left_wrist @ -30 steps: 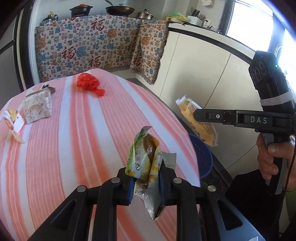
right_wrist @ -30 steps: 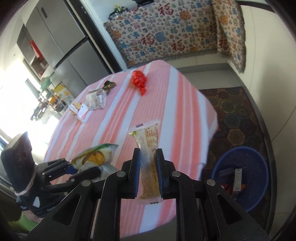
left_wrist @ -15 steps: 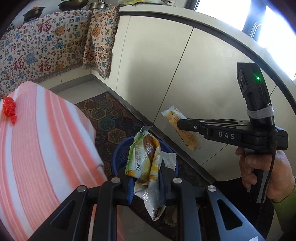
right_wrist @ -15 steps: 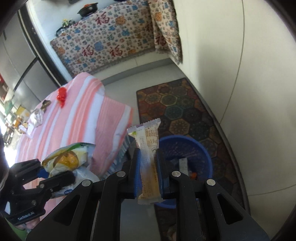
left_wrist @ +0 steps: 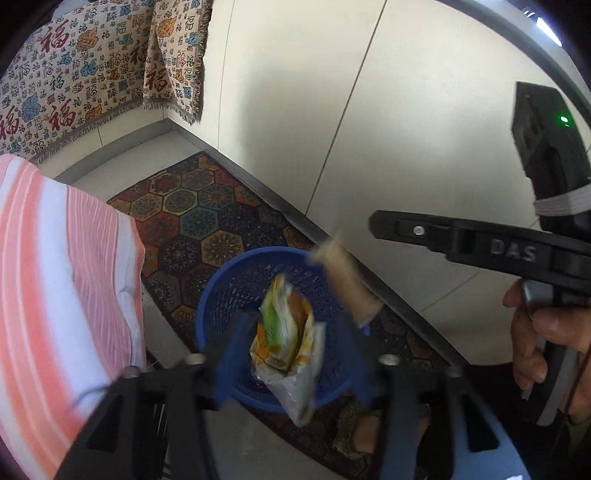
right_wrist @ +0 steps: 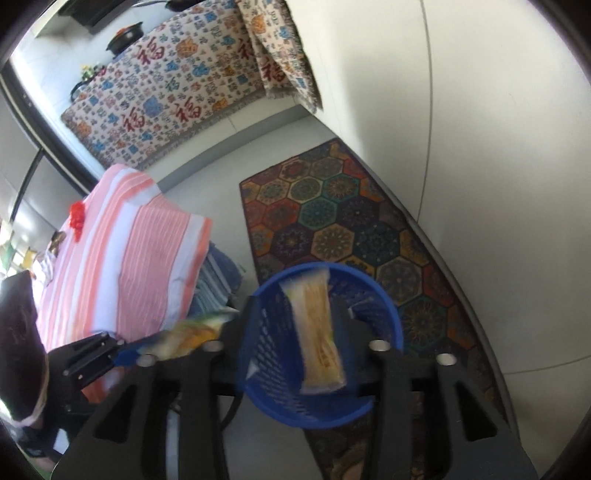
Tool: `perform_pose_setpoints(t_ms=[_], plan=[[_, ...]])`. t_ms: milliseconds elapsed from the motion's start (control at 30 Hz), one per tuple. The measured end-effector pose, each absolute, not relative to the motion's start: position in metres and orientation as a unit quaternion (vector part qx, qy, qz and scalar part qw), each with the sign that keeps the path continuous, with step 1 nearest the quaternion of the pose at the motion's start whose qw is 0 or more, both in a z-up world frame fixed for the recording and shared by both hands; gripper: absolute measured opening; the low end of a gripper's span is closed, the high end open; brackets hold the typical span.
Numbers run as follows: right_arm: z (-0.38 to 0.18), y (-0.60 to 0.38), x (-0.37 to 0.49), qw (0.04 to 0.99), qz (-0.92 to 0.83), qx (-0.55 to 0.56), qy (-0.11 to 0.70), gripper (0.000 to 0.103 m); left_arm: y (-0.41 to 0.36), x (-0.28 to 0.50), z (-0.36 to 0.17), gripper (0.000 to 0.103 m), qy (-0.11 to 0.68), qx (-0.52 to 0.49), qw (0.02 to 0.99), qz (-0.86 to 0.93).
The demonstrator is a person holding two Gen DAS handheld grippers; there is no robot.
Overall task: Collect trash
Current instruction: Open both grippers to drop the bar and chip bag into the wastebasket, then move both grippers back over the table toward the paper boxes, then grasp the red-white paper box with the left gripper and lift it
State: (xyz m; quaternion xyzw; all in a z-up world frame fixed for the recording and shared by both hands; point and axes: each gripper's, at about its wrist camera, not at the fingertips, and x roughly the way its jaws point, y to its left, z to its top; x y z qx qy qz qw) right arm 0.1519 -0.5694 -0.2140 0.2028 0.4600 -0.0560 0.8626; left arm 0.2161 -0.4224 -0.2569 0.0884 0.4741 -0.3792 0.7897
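Left wrist view: left gripper [left_wrist: 291,343] jaws spread wide; crinkly green-yellow plastic snack bag [left_wrist: 286,341] stands upright, loose between them, over the round blue mesh plastic basket [left_wrist: 218,306]. Right gripper [right_wrist: 295,328] jaws spread too; long orange plastic wrapper [right_wrist: 319,332] runs 12 to 6 o'clock.

home kitchen: cooking pot [right_wrist: 125,36] on a counter draped with a patterned cloth [right_wrist: 173,92], cream cabinet fronts [left_wrist: 369,110], hexagon-pattern rug [right_wrist: 343,221] on tiled floor, bench with striped pink tablecloth [right_wrist: 122,258], blue waste basket [right_wrist: 314,406]

basket [left_wrist: 221,295] on rug [left_wrist: 207,218] | table [left_wrist: 55,258] left | wrappers [right_wrist: 317,332] above basket
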Motion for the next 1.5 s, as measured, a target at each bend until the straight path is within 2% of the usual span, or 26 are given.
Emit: perform_pose_setpoints(t_ms=[100,233,333,533,800,900,1067,1233,1500], plan=[[-0.213,-0.576,0.146,0.864,-0.065,0.212,0.452,0.049,-0.422,0.220,-0.260,0.058,0.479,0.075,0.792,-0.370],[-0.211,-0.575,0.143,0.868,-0.076,0.206,0.446,0.064,-0.405,0.213,-0.247,0.058,0.471,0.066,0.802,-0.361],[-0.208,-0.565,0.143,0.872,-0.075,0.195,0.443,0.071,-0.384,0.202,-0.229,0.058,0.453,0.069,0.815,-0.354],[-0.194,-0.510,0.145,0.894,-0.059,0.112,0.429,0.092,-0.306,0.176,-0.199,0.063,0.425,0.078,0.849,-0.304],[-0.168,-0.375,0.156,0.913,0.051,0.027,0.403,0.093,-0.147,0.164,-0.194,0.063,0.434,0.072,0.882,-0.167],[-0.159,-0.317,0.156,0.911,0.114,0.016,0.396,0.096,-0.090,0.164,-0.190,0.063,0.431,0.063,0.892,-0.121],[-0.163,-0.222,0.173,0.890,0.186,-0.025,0.416,0.098,-0.012,0.174,-0.195,0.066,0.432,0.042,0.899,-0.066],[-0.190,-0.151,0.193,0.866,0.218,-0.063,0.446,0.098,0.043,0.187,-0.205,0.066,0.440,0.025,0.895,-0.064],[-0.211,-0.124,0.200,0.864,0.210,-0.089,0.449,0.103,0.076,0.236,-0.210,0.066,0.434,0.057,0.888,-0.144]])
